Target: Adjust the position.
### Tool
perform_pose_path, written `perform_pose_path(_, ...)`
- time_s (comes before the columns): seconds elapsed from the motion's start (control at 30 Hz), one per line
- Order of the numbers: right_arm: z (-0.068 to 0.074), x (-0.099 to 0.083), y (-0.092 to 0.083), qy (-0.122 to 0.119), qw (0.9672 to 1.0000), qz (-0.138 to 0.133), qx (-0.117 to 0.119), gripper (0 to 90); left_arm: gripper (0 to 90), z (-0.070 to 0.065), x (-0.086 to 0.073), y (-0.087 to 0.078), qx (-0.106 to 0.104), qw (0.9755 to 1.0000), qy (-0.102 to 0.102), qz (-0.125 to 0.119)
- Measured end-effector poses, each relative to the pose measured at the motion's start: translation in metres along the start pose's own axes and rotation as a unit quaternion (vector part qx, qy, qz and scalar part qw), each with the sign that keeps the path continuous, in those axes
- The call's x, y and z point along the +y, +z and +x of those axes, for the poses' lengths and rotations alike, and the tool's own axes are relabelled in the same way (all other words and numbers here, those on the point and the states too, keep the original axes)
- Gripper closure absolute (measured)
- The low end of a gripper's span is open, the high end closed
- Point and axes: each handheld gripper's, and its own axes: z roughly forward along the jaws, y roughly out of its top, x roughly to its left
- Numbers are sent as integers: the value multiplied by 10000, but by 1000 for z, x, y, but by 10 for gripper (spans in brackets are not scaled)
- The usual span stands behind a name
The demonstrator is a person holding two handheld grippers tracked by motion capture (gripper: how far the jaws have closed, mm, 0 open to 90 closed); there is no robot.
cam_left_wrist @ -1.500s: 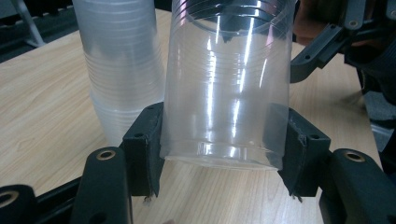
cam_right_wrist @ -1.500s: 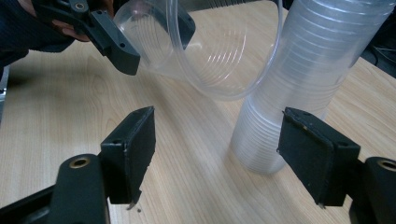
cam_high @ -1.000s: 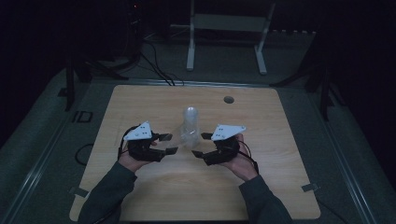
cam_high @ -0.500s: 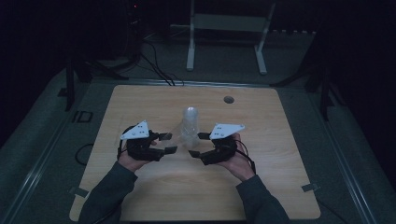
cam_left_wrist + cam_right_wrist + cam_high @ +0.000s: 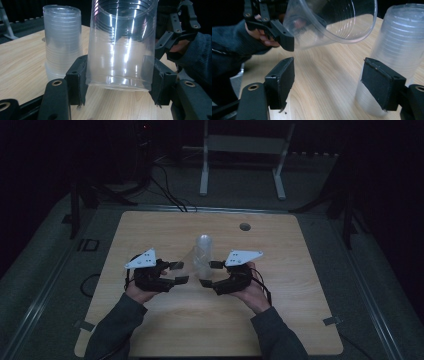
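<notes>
left gripper [image 5: 176, 272]: black body, white three-cornered plate, brass-ringed screw holes | right gripper [image 5: 210, 273]: black body, white plate, flat black pads [image 5: 384, 86], black cable | sleeves [image 5: 116, 327]: dark blue-grey knit

This looks like a lab or recording studio set up for test work. A bare light-wood surface [image 5: 280, 320] with a round cable hole [image 5: 244, 226] stands alone on grey carpet, with darkness all around. Beyond the far edge, black cables [image 5: 165, 190] run across the floor past a white metal stand [image 5: 240, 150] and dark tripod legs [image 5: 80, 205].
</notes>
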Motion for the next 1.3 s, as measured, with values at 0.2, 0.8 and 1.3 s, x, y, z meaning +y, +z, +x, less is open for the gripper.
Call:
perform_pose_path(0.2,-2,2,-1,146,9997,-143,137,246,408,0,0,0,-51,9999,-35,-88)
perform_pose_path(0.8,-1,9,4,378,9969,-485,490,213,408,-2,1,0,-168,9996,-38,-238)
perform_pose_path(1.3,-4,10,8,715,9893,-940,859,211,406,-3,0,4,-355,9980,-130,-500)
